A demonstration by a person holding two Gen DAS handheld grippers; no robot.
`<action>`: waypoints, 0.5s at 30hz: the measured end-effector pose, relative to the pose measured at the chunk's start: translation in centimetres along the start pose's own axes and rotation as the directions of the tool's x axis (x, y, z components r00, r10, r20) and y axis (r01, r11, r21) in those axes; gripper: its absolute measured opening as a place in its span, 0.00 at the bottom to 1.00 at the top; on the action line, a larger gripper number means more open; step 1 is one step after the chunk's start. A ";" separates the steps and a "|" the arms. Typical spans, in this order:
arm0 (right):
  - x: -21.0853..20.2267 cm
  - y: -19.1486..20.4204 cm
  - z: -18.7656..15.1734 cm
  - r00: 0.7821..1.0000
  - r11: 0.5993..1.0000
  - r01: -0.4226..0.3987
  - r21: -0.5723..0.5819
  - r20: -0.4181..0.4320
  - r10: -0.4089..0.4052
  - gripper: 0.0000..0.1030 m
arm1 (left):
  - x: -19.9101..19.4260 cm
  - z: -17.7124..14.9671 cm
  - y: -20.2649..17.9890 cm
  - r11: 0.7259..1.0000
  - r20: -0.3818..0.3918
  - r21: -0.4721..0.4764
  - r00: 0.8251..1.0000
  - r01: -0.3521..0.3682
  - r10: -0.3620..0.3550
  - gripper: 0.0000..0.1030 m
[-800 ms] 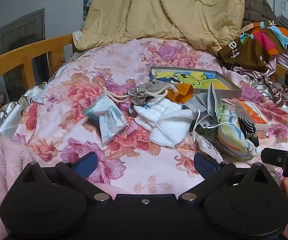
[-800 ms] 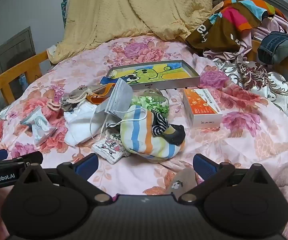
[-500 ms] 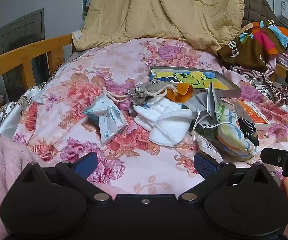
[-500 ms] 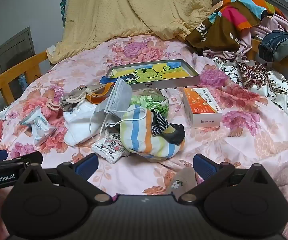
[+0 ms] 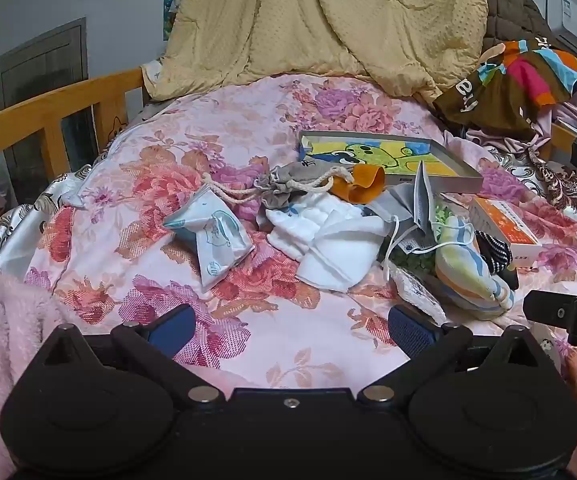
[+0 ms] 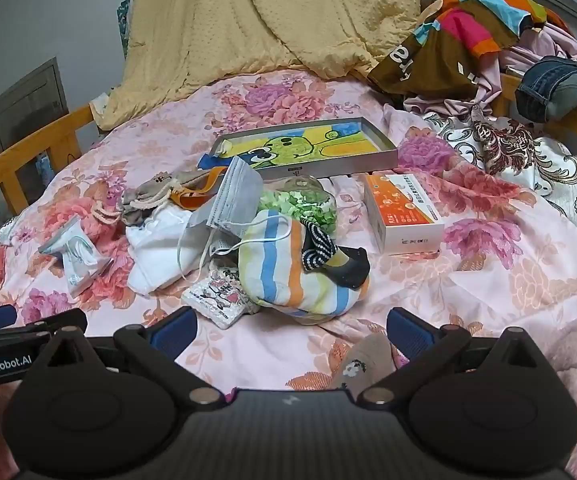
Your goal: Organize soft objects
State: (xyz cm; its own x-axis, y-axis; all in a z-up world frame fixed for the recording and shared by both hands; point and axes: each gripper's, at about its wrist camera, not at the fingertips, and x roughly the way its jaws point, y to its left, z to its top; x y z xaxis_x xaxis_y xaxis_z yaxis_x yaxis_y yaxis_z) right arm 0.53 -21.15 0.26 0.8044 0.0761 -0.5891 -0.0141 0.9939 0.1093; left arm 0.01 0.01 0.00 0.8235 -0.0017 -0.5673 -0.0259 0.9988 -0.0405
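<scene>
I am holding my left claw (image 5: pixel 290 322) low over the flowered bedspread (image 5: pixel 216 132), jaws standing wide apart with nothing between the blue pads (image 5: pixel 172 326). My right claw (image 6: pixel 288 322) is hanging beside it, jaws equally wide and gripping nothing; a brownish sock (image 6: pixel 362 364) is lying on the cover just inside its right finger, not pinched. The soft things are sitting in a loose heap ahead of both claws. Directly ahead of the left claw a white cloth (image 5: pixel 336 240) is lying crumpled, with a folded mask packet (image 5: pixel 214 236) ahead and to the left, apart from the heap. Beyond the cloth a grey drawstring pouch (image 5: pixel 292 184) is touching an orange strap (image 5: pixel 362 186). Just ahead of the right claw a striped cloth bag (image 6: pixel 288 276) is resting with a dark sock (image 6: pixel 344 264) on top, a grey face mask (image 6: pixel 234 196) leaning against it on the left and a small printed packet (image 6: pixel 220 294) at its near edge. Farther ahead a shallow tray with a cartoon picture (image 6: pixel 308 148) is lying flat; an orange box (image 6: pixel 404 212) is sitting ahead to the right.
</scene>
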 end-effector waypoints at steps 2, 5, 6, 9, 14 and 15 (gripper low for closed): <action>0.0 0.0 0.0 1.000 1.000 -0.001 0.001 0.000 0.001 1.00 | 0.0 0.0 0.0 1.000 0.000 0.001 1.000 -0.001 0.001 0.99; 0.0 0.0 0.0 1.000 1.000 -0.001 0.002 0.000 0.001 1.00 | 0.0 0.0 0.0 1.000 -0.001 0.001 1.000 0.000 0.000 0.99; 0.0 0.0 0.0 1.000 1.000 -0.002 0.003 -0.001 0.002 1.00 | 0.0 0.0 0.0 1.000 -0.001 0.001 1.000 -0.001 0.001 0.99; 0.0 0.0 0.0 1.000 1.000 -0.002 0.003 -0.001 0.002 1.00 | 0.0 0.0 0.0 1.000 -0.001 0.002 1.000 -0.002 0.002 0.99; 0.0 0.0 0.0 1.000 1.000 -0.002 0.004 -0.001 0.002 1.00 | 0.0 0.0 0.0 1.000 -0.002 0.004 1.000 -0.003 0.003 0.99; -0.1 0.0 0.0 1.000 1.000 -0.002 0.004 -0.001 0.002 1.00 | 0.0 0.0 0.0 1.000 -0.002 0.004 1.000 -0.003 0.003 0.99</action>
State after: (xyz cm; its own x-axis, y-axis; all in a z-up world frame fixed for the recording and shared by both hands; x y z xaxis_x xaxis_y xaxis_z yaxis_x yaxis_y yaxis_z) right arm 0.49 -21.20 0.29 0.8038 0.0781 -0.5897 -0.0134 0.9935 0.1134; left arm -0.02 0.04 0.02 0.8224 0.0008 -0.5689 -0.0259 0.9990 -0.0362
